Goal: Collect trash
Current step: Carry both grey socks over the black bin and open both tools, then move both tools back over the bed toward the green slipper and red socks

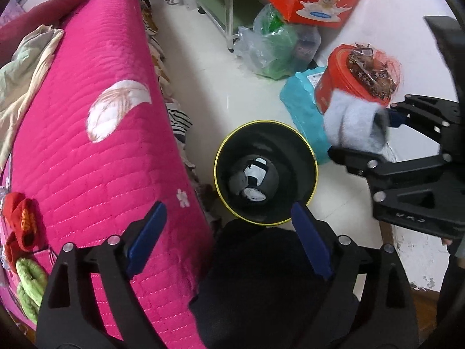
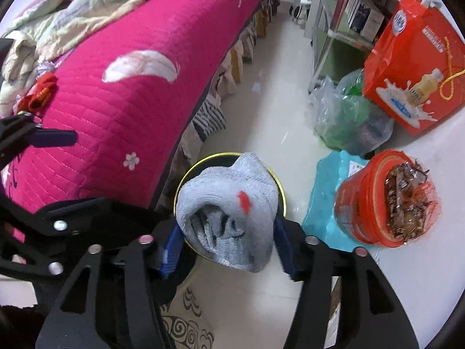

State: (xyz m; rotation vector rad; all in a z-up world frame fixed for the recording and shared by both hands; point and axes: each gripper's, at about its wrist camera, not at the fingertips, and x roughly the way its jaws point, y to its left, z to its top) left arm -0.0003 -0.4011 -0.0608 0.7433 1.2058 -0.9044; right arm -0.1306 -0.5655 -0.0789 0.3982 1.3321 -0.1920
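Above bin [image 1: 266,174] | left gripper [image 1: 229,241] jaws wide, empty | right gripper [image 2: 226,241] jaws parted around grey sock [image 2: 229,212]

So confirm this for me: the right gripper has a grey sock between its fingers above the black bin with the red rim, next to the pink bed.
One detail is wrong: the bin has a yellow rim, not red, as the left wrist view shows. The rest stands: the grey sock sits between the fingers of the right gripper, above the black bin beside the pink bed.

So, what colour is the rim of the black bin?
Yellow; the bin rim shows best in the left wrist view.
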